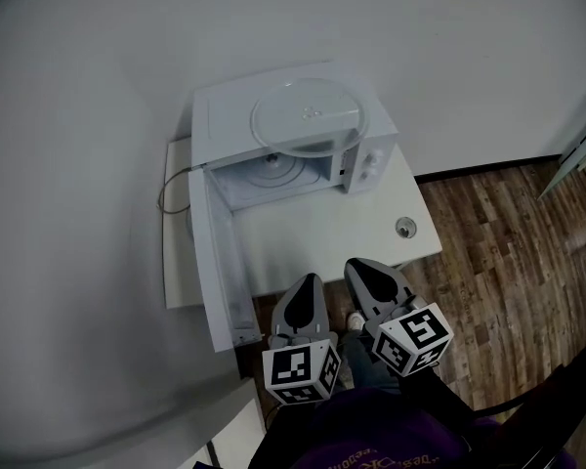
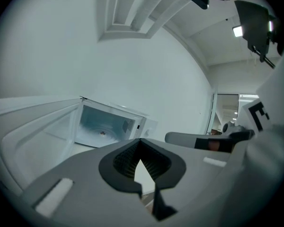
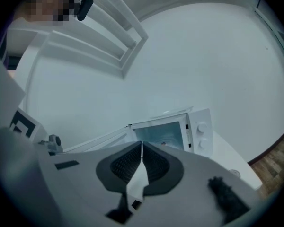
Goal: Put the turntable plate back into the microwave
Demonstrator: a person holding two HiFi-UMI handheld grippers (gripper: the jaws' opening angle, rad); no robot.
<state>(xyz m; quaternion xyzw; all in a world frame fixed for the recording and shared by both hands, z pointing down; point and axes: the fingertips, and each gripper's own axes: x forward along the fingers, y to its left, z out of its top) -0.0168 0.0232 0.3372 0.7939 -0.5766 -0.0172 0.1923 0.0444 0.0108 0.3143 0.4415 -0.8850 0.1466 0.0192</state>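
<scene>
Head view showed the turntable plate (image 1: 311, 115) lying atop the microwave (image 1: 369, 162), door (image 1: 215, 262) open. Left gripper (image 1: 309, 283) and right gripper (image 1: 359, 270), both closed and empty, hovered near the bench (image 1: 313, 237); nothing of the task was done.

I can't name the small round thing (image 1: 405, 227) on the table (image 1: 313, 242) — too tiny. The glass plate (image 1: 311, 115) hides most of the roof of the microwave (image 1: 371, 164) from me.
</scene>
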